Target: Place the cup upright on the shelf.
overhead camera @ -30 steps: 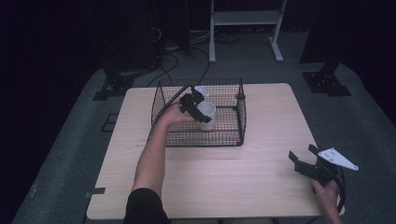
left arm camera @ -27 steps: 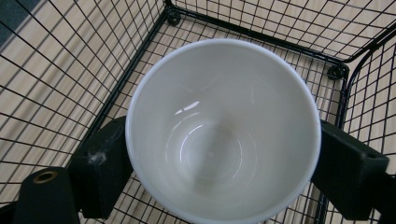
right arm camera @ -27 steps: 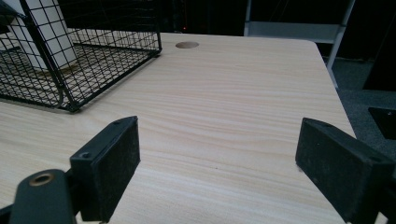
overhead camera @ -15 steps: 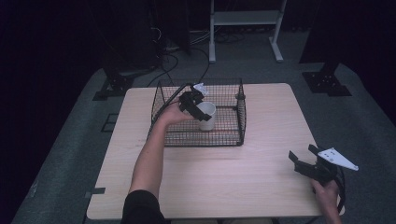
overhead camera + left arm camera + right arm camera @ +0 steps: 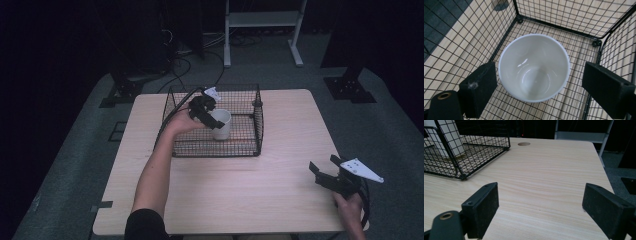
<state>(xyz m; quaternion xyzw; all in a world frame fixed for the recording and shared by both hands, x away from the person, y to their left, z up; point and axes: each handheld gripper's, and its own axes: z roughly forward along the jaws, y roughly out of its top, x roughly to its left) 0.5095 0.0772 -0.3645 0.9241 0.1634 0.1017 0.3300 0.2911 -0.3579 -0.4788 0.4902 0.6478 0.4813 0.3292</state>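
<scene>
- High view, left side: the left gripper [image 5: 212,117] hangs over a white cup [image 5: 220,123] standing upright inside a black wire basket [image 5: 252,145] on the wooden table [image 5: 280,195].
- Left gripper view: its jaws have just been opening and stand apart on either side of the cup's [image 5: 534,67] rim, pads clear of it.
- High view, right side: the right gripper [image 5: 325,172] sits low at the table's near corner, well apart from the basket, jaws spread wide and holding nothing.
</scene>
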